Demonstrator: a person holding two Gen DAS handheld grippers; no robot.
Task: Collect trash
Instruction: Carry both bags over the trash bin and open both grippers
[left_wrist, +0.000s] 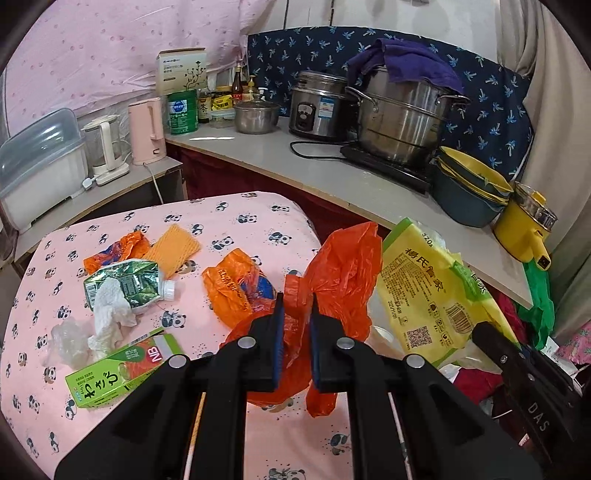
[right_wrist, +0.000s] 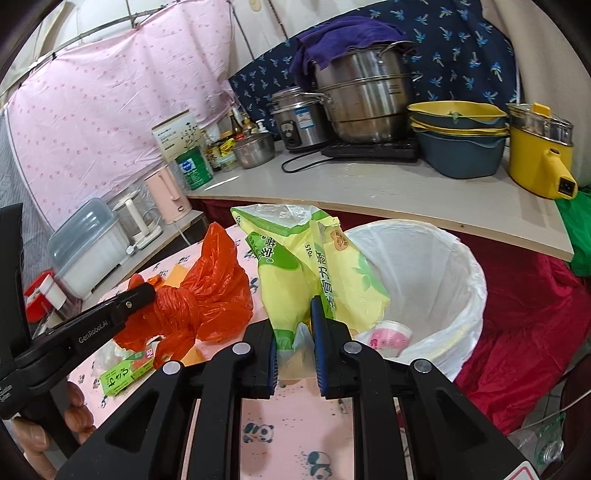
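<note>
Left gripper (left_wrist: 297, 317) clenched on a crumpled orange plastic bag (left_wrist: 343, 273), held up over the right edge of the panda-print table (left_wrist: 258, 218). Right gripper (right_wrist: 293, 325) grasping a yellow-green food bag (right_wrist: 314, 266), lifted just beside the white-lined trash bin (right_wrist: 443, 258), past the table's right edge; a pink-printed paper cup (right_wrist: 391, 334) lies inside. On the table toward its left edge: crushed green bottle (left_wrist: 129, 282), white tissue (left_wrist: 109, 314), green carton (left_wrist: 122, 369), orange wrappers (left_wrist: 240, 284)
</note>
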